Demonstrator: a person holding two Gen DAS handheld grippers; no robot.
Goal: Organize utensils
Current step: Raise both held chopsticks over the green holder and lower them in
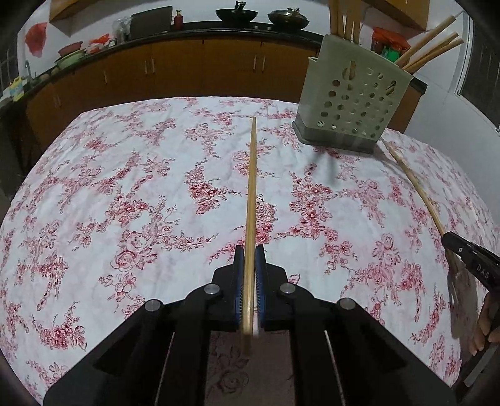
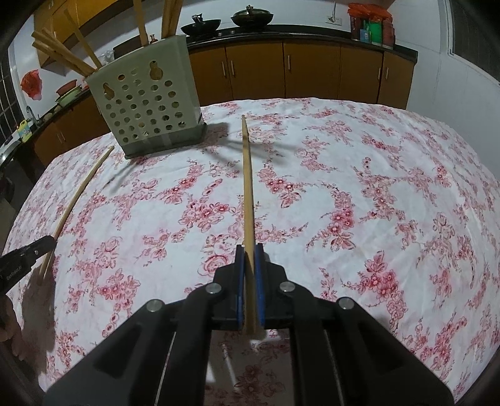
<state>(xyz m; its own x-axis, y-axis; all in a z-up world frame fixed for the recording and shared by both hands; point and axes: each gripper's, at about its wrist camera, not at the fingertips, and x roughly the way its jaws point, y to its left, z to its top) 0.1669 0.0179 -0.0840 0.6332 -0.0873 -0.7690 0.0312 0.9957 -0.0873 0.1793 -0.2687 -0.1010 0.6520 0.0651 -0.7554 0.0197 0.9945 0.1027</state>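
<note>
1. Chopsticks are held one per gripper, both above a desk (image 1: 125, 175) under a white cloth with red flowers.
2. Left gripper (image 1: 250, 259) has its jaws closed on a chopstick (image 1: 252, 193), the blue pads (image 1: 239, 281) pressing it from both sides. The stick runs straight forward from the jaws, and its butt end pokes out behind the pads.
3. Seen from the right wrist view, the left gripper (image 2: 47, 242) sits low at the left edge, near the cloth, with its chopstick (image 2: 82, 184) angled up toward the holder.
4. Right gripper (image 2: 250, 253) has its jaws closed on a second chopstick (image 2: 247, 187), again clamped between blue pads (image 2: 240, 281), the stick pointing forward and a little left, its tip over the cloth right of the holder.
5. In the left wrist view the right gripper (image 1: 450, 240) enters from the right edge, low over the desk, its chopstick (image 1: 415, 184) slanting toward the holder's base. Part of the person's right hand (image 1: 487, 324) shows behind it.
6. Holder (image 1: 353, 96), a pale perforated box on a grey base, stands upright on the far part of the desk, between the two held sticks. Several more chopsticks (image 1: 431, 47) stand in it, leaning out at the top.
7. Neither held stick touches the holder; both tips are near it.
8. Behind the desk runs a kitchen counter with brown cabinets (image 1: 203, 65) and two woks (image 1: 236, 14) on top.
</note>
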